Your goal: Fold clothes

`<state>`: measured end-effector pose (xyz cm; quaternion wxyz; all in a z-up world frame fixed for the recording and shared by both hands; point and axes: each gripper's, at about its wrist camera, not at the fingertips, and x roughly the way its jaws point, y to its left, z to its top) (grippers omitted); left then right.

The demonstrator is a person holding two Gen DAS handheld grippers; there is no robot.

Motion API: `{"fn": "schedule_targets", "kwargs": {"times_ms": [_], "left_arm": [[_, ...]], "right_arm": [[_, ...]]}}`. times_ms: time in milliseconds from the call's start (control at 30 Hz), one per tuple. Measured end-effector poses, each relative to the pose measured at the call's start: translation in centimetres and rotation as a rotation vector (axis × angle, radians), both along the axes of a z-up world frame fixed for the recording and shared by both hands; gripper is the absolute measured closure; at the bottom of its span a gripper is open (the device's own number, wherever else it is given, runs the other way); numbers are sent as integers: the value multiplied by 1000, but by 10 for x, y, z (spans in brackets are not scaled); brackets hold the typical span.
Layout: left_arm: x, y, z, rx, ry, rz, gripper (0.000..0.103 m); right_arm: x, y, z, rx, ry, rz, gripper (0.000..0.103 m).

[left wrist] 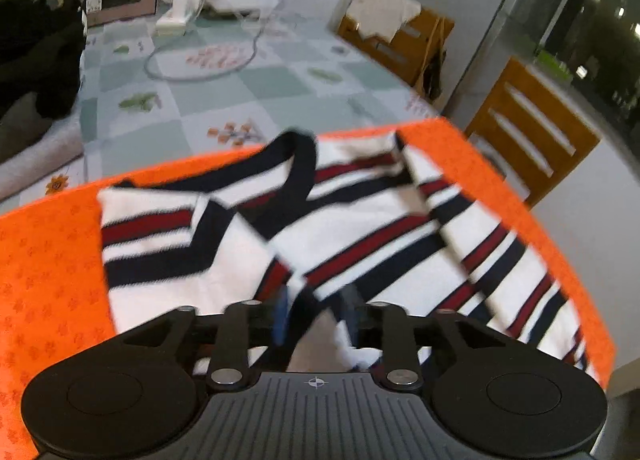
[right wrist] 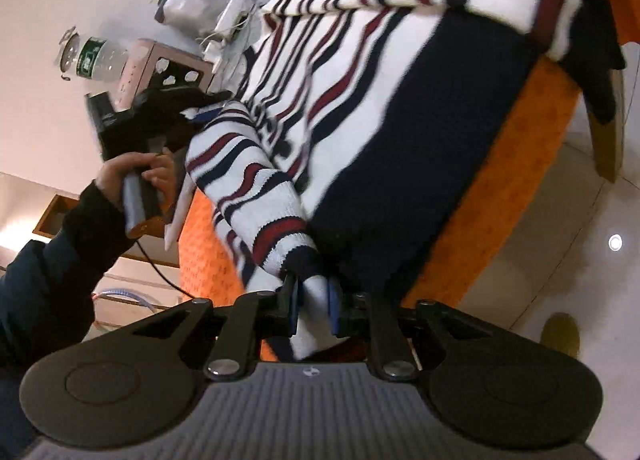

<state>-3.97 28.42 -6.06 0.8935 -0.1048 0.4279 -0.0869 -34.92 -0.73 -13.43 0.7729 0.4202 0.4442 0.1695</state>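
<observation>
Sweater (left wrist: 320, 228), striped, lies on orange mat (left wrist: 48, 268) w/ right gripper (right wrist: 314, 310) pinched on sleeve cuff (right wrist: 288, 248) near hem & left gripper (left wrist: 316, 318) nipping cloth at near edge, so lay sleeve flat across body, both hands level.

**Stripes on Orange**

The sweater (left wrist: 360, 236) is white with dark blue and red stripes, and its neck band is dark blue. Under it lies a bright orange mat (left wrist: 52, 268) with small flower shapes. At 12 o'clock, the bench cloth (left wrist: 240, 100) has pale green and white squares with flowers. The chair (left wrist: 532, 136) at 3 o'clock is brown. Each tool (right wrist: 314, 310) is black with blue pads (right wrist: 332, 310).
</observation>
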Motion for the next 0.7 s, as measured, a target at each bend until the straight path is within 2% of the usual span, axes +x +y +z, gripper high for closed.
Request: {"fn": "schedule_targets", "kwargs": {"times_ms": [33,67,100,167,233,367,467,700], "left_arm": [[-2,2,6,-7,-20,0,49],[-5,4,11,-11,-31,2,49],[-8,7,16,-15,-41,4,49],[-17,14,25,-18,-48,9,50],[-31,21,31,5,-57,5,50],[-66,35,38,73,-69,-20,50],[-94,44,38,108,-64,-42,50],[-147,67,38,142,-73,-67,49]], "right_arm": [[2,-8,-6,28,12,-8,82],[3,-9,-2,2,-3,4,81],[4,-8,5,-39,-25,22,76],[7,-6,18,-120,-70,57,76],[9,-4,30,-201,-115,92,74],[14,0,56,-363,-205,162,63],[34,25,66,-415,-254,226,54],[85,86,88,-524,-364,377,54]]}}
